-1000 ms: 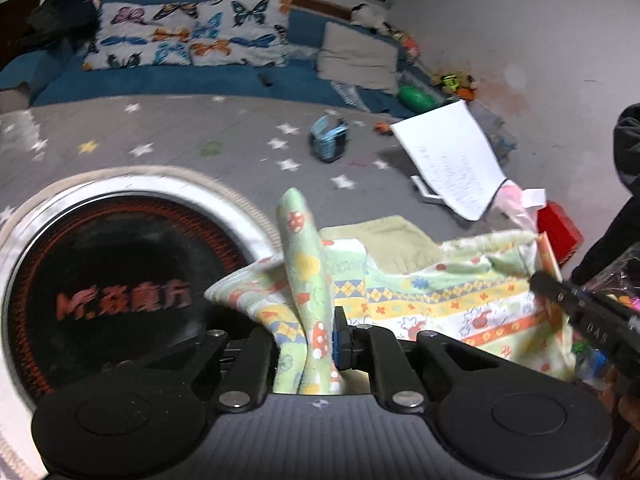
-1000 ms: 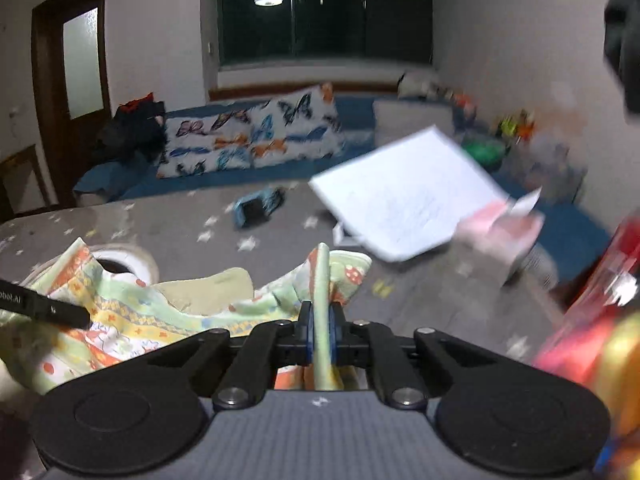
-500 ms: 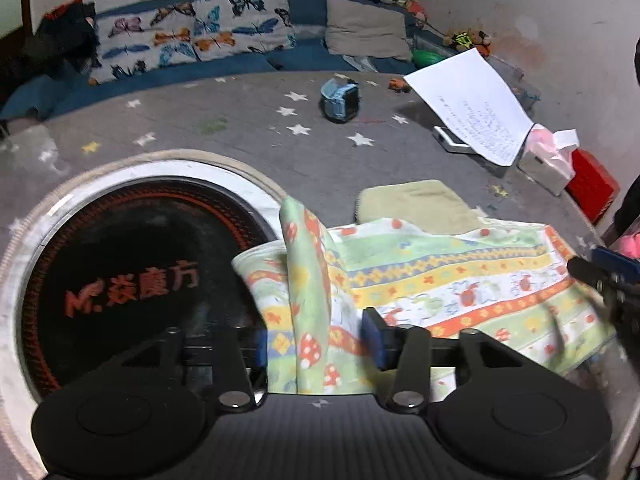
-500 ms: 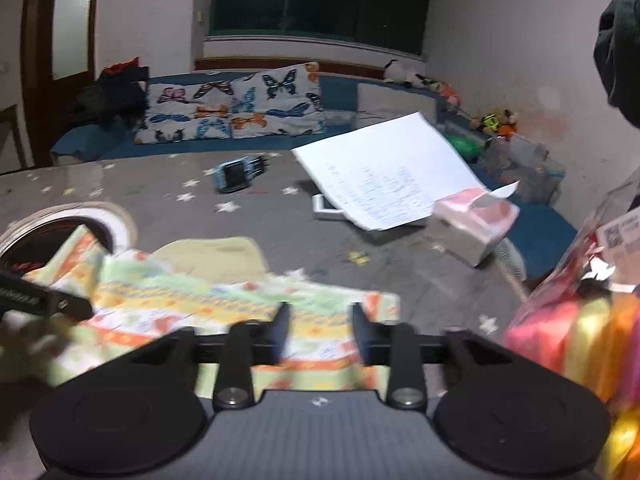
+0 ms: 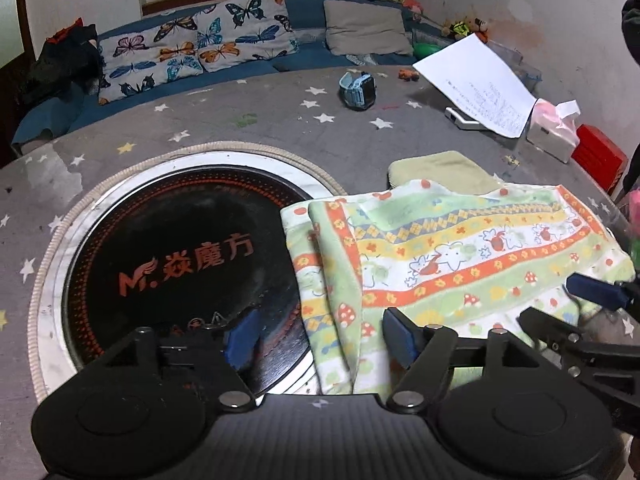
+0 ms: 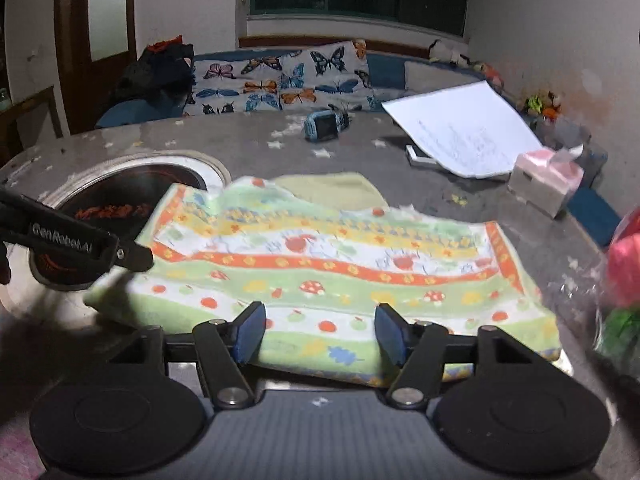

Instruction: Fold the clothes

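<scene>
A colourful striped cloth with mushroom and animal prints (image 5: 460, 256) lies spread on the grey star-patterned table, its left edge folded over and overlapping the round black cooktop (image 5: 180, 264). It also shows in the right wrist view (image 6: 340, 264). A plain yellow-green cloth (image 5: 440, 170) lies under its far edge. My left gripper (image 5: 320, 340) is open over the cloth's near left edge, holding nothing. My right gripper (image 6: 318, 334) is open over the cloth's near edge, empty; it also shows in the left wrist view (image 5: 568, 308).
A blue toy watch (image 5: 358, 90), a white paper sheet (image 5: 480, 84), a pink tissue box (image 5: 554, 128) and a red box (image 5: 598, 160) sit on the far and right side of the table. A pink and green bag (image 6: 624, 280) is at the right.
Both grippers opened and let go of the cloth, which dropped flat onto the table. Both grippers have drawn back toward the near edge.
</scene>
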Demonstrator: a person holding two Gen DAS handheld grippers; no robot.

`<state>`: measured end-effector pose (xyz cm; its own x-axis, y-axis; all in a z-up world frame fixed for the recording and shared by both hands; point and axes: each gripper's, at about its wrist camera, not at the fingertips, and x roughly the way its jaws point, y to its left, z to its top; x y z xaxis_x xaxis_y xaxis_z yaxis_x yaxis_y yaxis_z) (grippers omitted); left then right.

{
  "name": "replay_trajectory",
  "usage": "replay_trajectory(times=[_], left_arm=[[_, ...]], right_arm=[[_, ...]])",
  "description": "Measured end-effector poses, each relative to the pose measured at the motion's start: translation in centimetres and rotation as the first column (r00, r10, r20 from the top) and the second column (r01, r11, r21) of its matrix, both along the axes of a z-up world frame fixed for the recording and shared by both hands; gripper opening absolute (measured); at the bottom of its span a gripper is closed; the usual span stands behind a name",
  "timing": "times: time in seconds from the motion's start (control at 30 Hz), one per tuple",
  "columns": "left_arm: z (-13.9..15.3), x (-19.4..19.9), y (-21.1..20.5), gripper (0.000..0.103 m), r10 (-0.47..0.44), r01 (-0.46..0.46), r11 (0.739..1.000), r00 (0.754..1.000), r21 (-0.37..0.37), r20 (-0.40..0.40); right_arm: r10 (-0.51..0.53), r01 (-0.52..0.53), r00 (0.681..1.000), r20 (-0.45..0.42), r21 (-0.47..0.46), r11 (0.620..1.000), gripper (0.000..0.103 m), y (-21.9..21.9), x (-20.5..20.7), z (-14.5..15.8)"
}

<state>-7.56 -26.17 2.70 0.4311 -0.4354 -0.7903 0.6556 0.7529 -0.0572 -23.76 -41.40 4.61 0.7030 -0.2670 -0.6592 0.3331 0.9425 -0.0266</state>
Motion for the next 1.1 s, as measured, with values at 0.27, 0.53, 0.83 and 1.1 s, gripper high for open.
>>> replay_trajectory(times=[0.27, 0.53, 0.83, 1.1], left_arm=[[1.1, -1.2, 2.7, 0.083, -0.002, 0.002, 1.000, 1.000, 0.019, 0.022], [2.8, -3.1, 7.2, 0.098, 0.031, -0.030, 0.999, 0.998, -0.033, 0.053], [2.7, -7.1, 11.3, 0.103, 0.066, -0.061, 0.996, 0.995, -0.064, 0.079], [1.8, -11.0, 13.8, 0.103, 0.070, -0.065, 0.997, 0.990, -0.048, 0.122]], right_arm=[[0.022, -0.021, 1.000, -0.012, 0.050, 0.999, 0.064, 1.7, 0.2, -0.3], [0.028, -0.030, 0.999, 0.042, 0.053, 0.998, 0.084, 4.1, -1.7, 1.3], [0.042, -0.044, 0.995, 0.085, 0.020, 0.999, 0.102, 8.4, -5.2, 2.1], [0.024, -0.024, 0.992, 0.124, -0.003, 1.000, 0.103, 11.5, -9.2, 2.3]])
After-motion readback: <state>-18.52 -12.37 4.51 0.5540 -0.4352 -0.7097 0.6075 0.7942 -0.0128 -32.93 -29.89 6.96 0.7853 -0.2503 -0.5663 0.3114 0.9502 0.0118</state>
